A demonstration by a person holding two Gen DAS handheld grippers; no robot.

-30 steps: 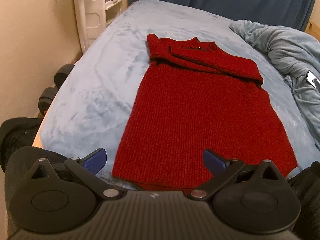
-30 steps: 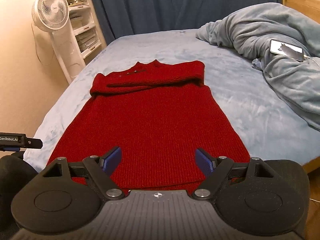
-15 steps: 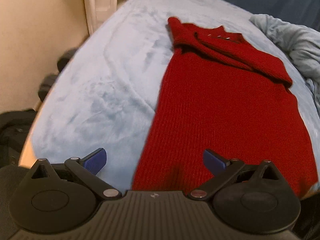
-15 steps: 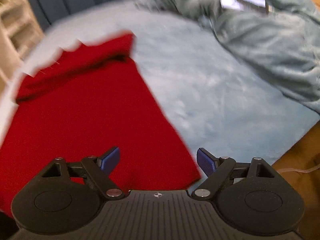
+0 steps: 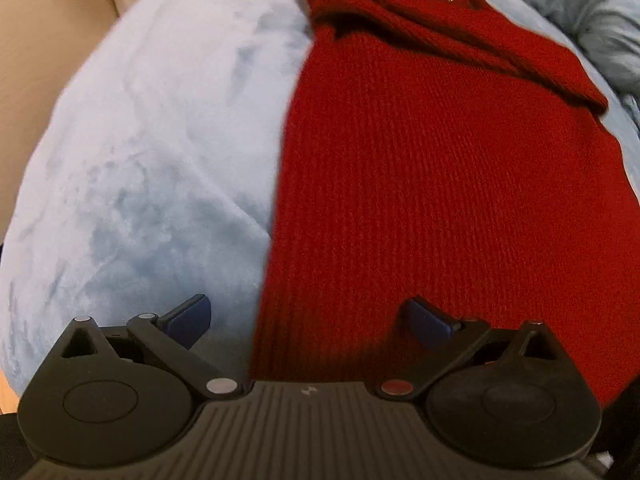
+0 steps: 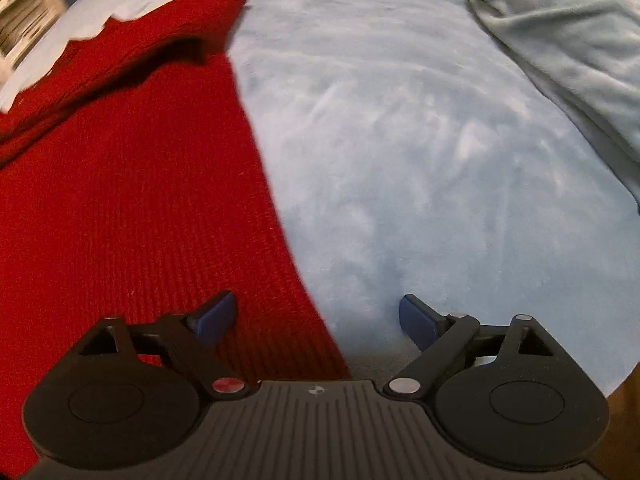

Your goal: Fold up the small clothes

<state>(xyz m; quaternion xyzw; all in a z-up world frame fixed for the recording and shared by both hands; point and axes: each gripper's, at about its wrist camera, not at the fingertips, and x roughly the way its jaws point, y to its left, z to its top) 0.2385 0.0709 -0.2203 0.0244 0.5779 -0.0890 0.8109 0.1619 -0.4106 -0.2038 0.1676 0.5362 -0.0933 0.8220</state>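
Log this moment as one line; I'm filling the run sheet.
phase: pre-grasp | left tool: open, straddling red sweater left edge | right tool: open, straddling right edge | bed: sweater flat

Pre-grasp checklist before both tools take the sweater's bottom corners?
1. Left tool open: ok.
2. Right tool open: ok.
3. Left tool straddles the left edge of the red sweater: ok.
4. Right tool straddles the right edge: ok.
5. Sleeves folded across the chest: ok.
6. Hem corners in view: cannot tell, hidden behind the tool bodies.
7. Blue bedspread pinched with the knit: cannot tell.
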